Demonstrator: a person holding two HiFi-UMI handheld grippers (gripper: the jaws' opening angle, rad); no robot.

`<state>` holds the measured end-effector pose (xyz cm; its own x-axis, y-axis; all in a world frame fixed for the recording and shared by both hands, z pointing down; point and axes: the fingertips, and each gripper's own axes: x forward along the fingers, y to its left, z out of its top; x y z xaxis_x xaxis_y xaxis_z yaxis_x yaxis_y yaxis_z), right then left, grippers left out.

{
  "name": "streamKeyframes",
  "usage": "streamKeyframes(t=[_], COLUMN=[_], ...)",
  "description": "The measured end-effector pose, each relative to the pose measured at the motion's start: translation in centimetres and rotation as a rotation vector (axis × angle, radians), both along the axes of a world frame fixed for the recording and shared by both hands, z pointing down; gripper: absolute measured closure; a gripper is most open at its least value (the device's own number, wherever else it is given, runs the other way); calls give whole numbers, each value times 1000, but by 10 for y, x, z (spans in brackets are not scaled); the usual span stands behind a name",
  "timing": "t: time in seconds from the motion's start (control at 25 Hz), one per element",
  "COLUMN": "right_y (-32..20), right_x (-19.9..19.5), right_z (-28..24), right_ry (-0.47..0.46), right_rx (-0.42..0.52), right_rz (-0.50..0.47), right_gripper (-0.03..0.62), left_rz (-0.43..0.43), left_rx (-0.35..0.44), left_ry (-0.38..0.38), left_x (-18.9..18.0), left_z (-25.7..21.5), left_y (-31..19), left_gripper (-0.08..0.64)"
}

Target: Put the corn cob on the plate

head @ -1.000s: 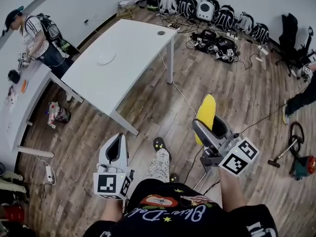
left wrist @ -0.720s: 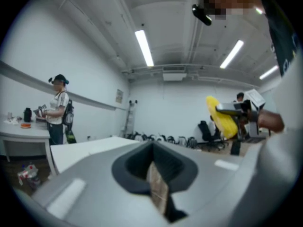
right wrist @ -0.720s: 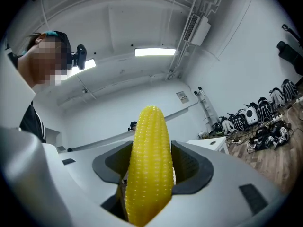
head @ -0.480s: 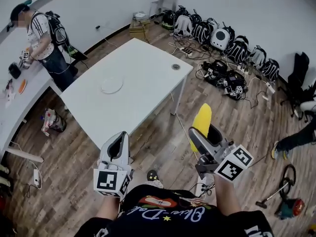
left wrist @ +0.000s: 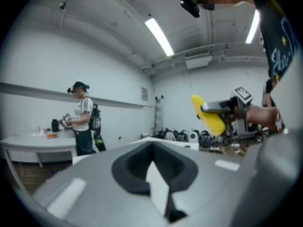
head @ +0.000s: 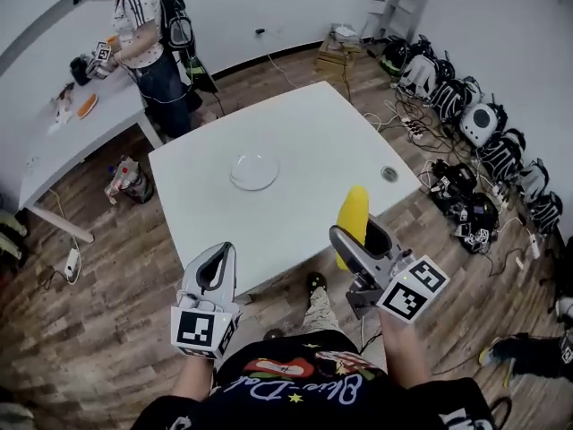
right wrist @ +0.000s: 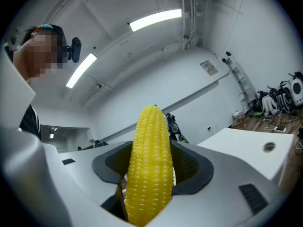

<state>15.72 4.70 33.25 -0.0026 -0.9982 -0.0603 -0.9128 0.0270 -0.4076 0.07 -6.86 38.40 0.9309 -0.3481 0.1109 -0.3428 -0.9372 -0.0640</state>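
While the corn cob [head: 353,211] sat clamped between the fingers of the right gripper [head: 360,240], low and right of centre in the head view, it overlapped the near edge of the white tabletop [head: 313,133] without touching it. Right gripper view: fingers closed on the cob's lower part, tip pointing out past them.

Plate [head: 253,172] lay bare near the middle of the tabletop, up and left of the cob and well apart from it.

Left gripper [head: 211,276] was at lower left of frame, short of the tabletop edge. Its fingers were together, nothing between them.

Judgement: pick-up done, carry part-way, nothing on the plate yet. Left to do: bring the cob up-left over the plate, lower it, part the fingers. Cob is round and would likely roll on release unless laid flat well inside the rim.
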Motion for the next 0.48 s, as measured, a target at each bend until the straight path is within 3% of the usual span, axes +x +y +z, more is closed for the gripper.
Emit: streamKeyframes(t=[0.2, 0.32, 0.48], right_y=[-87, -134, -183], right_x=[60, 87, 106], right_z=[30, 47, 70], right_ry=[-13, 56, 112], right_rx=[-68, -145, -214], right_rz=[-222, -360, -507], right_gripper=[337, 337, 337], left_rz=[-225, -307, -429], left_rx=[-23, 4, -37], left_ry=[31, 25, 14], left_x=[40, 63, 77], left_z=[0, -7, -1], left_y=[-53, -68, -81], left_gripper=[566, 566, 566])
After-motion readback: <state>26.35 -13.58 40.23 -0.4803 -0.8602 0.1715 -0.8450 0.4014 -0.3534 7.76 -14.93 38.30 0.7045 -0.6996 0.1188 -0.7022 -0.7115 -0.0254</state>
